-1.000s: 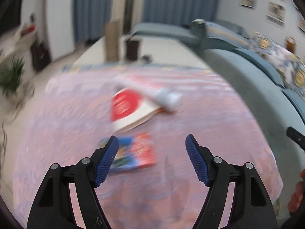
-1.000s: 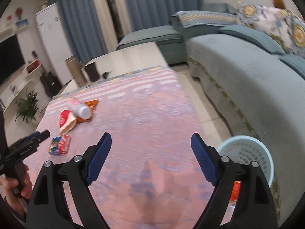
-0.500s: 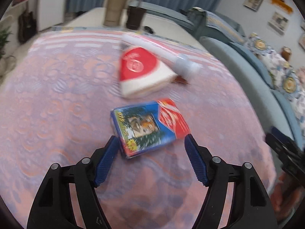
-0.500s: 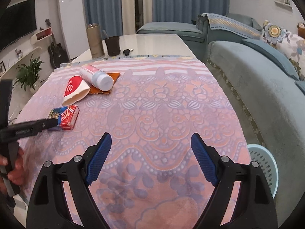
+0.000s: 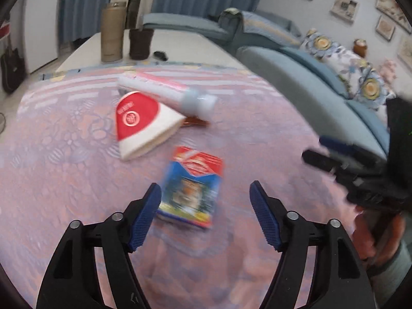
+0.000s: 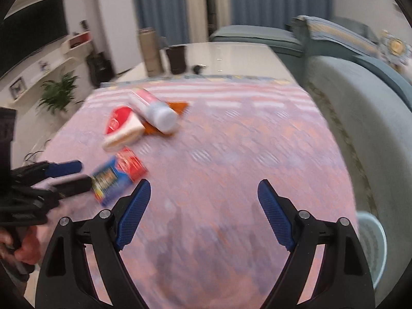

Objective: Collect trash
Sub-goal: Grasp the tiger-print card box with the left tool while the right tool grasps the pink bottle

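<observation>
While blurred, one carton (image 5: 191, 188), one cup (image 5: 140, 125), seemingly one bottle (image 5: 167, 95)

Four pieces of trash on the pink patterned cloth, and a basket beside the table

A blue and red small box (image 5: 191, 189) lies flat, nearest. Behind it a flattened red and white paper cup (image 5: 140, 125) lies on its side. A white bottle with pink label (image 5: 167, 94) lies on its side just behind the cup, its grey cap end over an orange wrapper (image 6: 177, 106). A light blue perforated basket (image 6: 373, 244) stands low at the right edge.
</observation>
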Action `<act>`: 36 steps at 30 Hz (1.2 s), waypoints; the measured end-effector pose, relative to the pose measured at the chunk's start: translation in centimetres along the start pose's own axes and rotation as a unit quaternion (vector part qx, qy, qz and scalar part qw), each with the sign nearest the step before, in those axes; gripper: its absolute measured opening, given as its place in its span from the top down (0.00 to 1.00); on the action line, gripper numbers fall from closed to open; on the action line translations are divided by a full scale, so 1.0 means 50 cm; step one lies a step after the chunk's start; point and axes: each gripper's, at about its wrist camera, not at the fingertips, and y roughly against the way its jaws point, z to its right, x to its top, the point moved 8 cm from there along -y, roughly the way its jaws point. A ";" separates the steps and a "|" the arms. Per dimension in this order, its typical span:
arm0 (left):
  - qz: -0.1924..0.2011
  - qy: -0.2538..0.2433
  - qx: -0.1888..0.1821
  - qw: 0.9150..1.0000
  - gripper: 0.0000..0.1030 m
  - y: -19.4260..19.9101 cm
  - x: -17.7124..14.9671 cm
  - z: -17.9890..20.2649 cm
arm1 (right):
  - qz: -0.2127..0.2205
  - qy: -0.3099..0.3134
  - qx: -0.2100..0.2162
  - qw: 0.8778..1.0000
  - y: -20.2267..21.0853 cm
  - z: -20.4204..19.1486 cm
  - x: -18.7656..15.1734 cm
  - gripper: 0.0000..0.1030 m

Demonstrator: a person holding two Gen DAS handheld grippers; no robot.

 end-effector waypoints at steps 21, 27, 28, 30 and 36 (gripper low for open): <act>-0.039 0.000 0.018 0.999 0.39 -0.095 0.004 -0.021 | -0.119 0.075 0.107 0.984 -0.357 -0.161 0.179 0.42; -0.054 -0.016 0.031 0.998 0.40 -0.101 0.003 -0.008 | -0.119 0.043 0.133 0.983 -0.336 -0.141 0.154 0.54; -0.056 -0.023 0.040 0.997 0.40 -0.102 0.001 -0.004 | -0.115 0.029 0.136 0.984 -0.323 -0.129 0.149 0.54; -0.055 -0.027 0.048 0.997 0.41 -0.099 0.003 0.002 | -0.105 0.010 0.139 0.985 -0.300 -0.109 0.142 0.55; -0.032 -0.002 0.029 0.999 0.43 -0.075 -0.010 0.022 | -0.066 -0.047 0.153 0.985 -0.192 -0.028 0.125 0.57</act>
